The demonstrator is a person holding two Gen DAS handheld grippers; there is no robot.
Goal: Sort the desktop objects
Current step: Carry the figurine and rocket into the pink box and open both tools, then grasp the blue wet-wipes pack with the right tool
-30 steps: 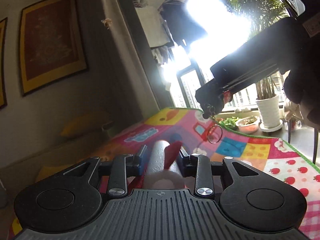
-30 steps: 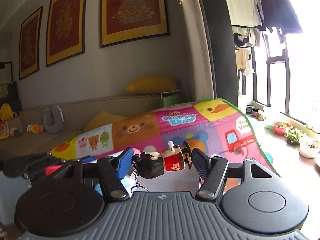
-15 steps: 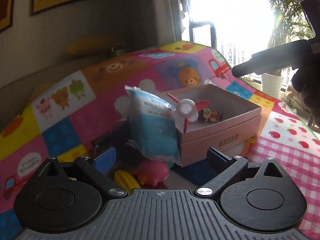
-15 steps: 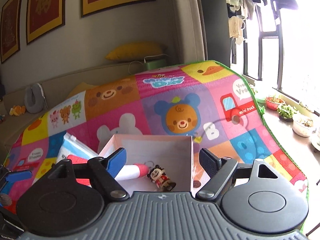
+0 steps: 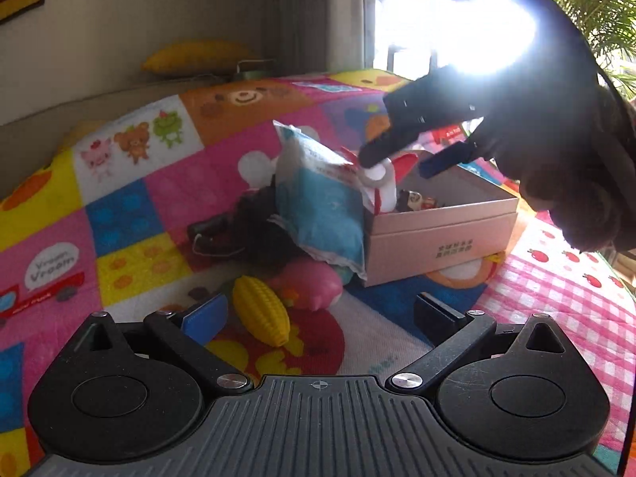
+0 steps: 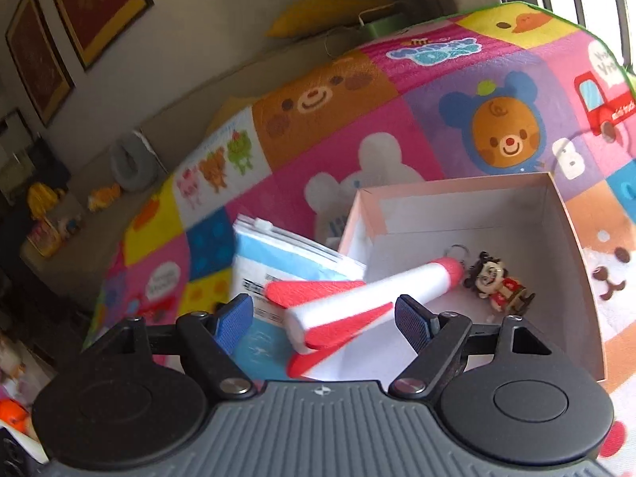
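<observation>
Both grippers, left (image 5: 318,310) and right (image 6: 324,314), gape empty; rocket (image 6: 357,298) and figurine (image 6: 497,284) lie in the box (image 6: 576,238). Next I'd straddle the corn (image 5: 260,315) squarely before closing.

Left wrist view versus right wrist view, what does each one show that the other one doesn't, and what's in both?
Only the left wrist view shows the yellow toy corn, the pink pig toy and the right gripper over the box. Only the right wrist view shows the framed pictures on the wall. Both show the pink box, the rocket toy, the figure keychain and the blue packet.
</observation>
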